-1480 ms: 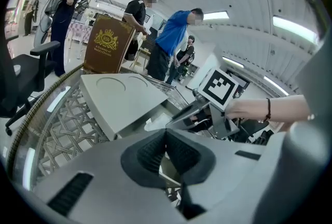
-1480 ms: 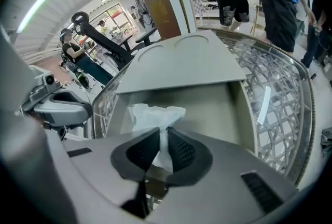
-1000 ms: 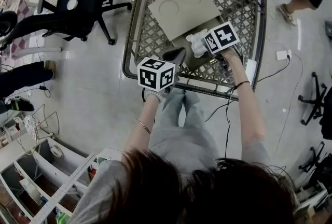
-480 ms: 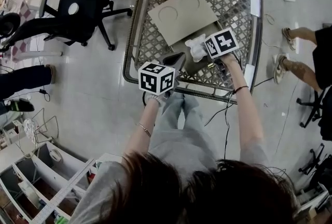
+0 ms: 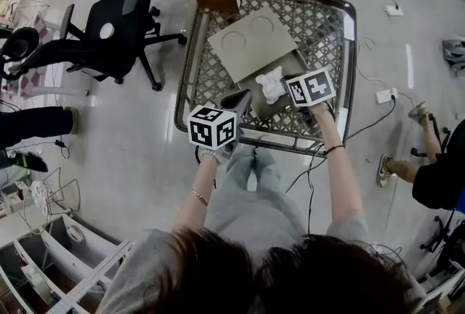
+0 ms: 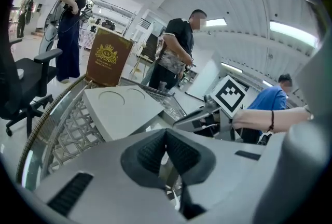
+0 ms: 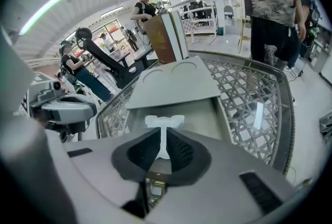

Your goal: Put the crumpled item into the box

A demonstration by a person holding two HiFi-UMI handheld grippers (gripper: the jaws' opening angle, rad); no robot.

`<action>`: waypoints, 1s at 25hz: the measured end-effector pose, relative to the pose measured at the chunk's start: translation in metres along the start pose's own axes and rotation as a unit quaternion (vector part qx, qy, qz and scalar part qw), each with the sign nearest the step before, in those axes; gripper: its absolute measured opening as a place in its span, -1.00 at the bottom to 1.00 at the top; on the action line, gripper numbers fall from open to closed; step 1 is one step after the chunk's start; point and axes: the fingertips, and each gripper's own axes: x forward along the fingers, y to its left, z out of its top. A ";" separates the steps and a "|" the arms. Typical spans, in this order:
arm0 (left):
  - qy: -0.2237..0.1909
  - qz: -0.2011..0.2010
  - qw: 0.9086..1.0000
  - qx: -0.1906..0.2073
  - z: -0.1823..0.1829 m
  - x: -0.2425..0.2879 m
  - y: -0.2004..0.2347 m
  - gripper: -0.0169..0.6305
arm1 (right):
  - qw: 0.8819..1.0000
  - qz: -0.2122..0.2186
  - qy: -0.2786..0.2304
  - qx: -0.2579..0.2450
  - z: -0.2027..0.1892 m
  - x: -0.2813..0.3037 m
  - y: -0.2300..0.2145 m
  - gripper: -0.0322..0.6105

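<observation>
Hardly moved since before. Closing right gripper fingers on the wad above the box, with left gripper fingers shut, empty. Next: lower, release.

Place: a large open lab or workshop hall, shared by several people.
Floor: pale glossy tiles with loose cables and a white power adapter lying on them.
Furniture: a black office chair, an open white shelving rack, and a metal lattice-top table.
Ceiling: long strip lights on white panels.
People: bystanders standing among desks and equipment further back.
</observation>
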 end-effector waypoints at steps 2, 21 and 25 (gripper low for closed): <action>-0.007 0.000 1.000 0.002 0.005 -0.005 -0.002 -0.90 | 1.000 0.005 -0.015 0.005 0.001 -0.008 0.005 -0.78; -0.121 -0.035 0.988 0.083 0.093 -0.080 -0.062 -0.90 | 0.951 0.033 -0.308 0.001 0.055 -0.174 0.060 -0.83; -0.147 -0.042 0.983 0.105 0.116 -0.095 -0.079 -0.90 | 0.937 0.021 -0.348 -0.013 0.063 -0.207 0.070 -0.83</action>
